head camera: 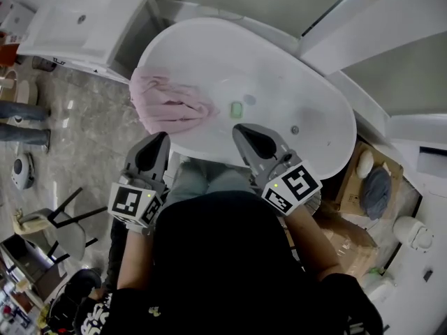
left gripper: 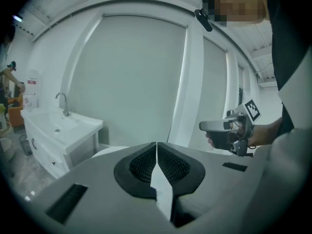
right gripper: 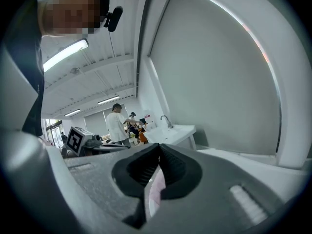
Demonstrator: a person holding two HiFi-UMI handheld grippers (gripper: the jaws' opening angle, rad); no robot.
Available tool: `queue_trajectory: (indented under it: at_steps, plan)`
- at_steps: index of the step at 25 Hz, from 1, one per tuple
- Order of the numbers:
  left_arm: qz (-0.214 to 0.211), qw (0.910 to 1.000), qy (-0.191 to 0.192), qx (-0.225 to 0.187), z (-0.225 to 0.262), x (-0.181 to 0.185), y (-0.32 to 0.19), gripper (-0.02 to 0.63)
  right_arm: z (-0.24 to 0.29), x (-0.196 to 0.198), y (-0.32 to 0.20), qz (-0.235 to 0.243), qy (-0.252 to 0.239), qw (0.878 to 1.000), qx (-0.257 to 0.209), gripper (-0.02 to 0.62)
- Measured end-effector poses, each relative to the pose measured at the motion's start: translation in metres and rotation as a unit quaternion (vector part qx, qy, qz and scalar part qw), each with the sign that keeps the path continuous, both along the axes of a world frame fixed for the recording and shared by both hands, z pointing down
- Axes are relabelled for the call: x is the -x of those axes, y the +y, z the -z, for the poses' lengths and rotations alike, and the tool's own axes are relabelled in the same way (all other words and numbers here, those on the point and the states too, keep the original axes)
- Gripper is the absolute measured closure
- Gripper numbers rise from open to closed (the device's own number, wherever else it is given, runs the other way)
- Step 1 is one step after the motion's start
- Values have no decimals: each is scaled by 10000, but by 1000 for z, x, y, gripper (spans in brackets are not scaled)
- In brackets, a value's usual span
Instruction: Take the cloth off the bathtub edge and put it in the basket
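Grey marbled floor (head camera: 91,121) and white fittings mark this as a bathroom display, seen from above the person's dark top. Nearest to the body, the left gripper (head camera: 163,137) and right gripper (head camera: 239,127) are held side by side at the near rim of a white freestanding bathtub (head camera: 167,37), both pointing over it. Each gripper's own view shows its ribbed black pads meeting at the tips with nothing caught between them, so both are closed and empty.

Just past the left gripper's tip, the pink cloth (head camera: 171,103) lies crumpled over the tub's left edge, part hanging inside and part draped down the outer wall. No jaw touches it. Further into the tub, beyond the right gripper, a small green object (head camera: 237,108) sits on the bottom, and the drain (head camera: 295,129) lies further right. Beside the tub's right end stands a brown box (head camera: 347,190). Farthest off, at upper left, is a white vanity basin (head camera: 84,19) with a tap.
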State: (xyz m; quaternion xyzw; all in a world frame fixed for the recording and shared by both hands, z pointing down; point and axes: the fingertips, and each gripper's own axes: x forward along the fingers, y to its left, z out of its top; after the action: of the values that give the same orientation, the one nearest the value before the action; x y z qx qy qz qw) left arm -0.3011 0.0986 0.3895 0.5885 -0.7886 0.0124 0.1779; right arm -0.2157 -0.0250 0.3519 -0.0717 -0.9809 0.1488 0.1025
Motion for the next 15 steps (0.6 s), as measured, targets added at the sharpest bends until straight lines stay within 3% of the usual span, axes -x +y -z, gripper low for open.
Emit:
queue_trajectory:
  at_steps: [15]
  plan:
    - [353, 9976, 362, 479, -75, 132, 40, 590, -25, 85, 35, -216, 512, 9985, 3, 598]
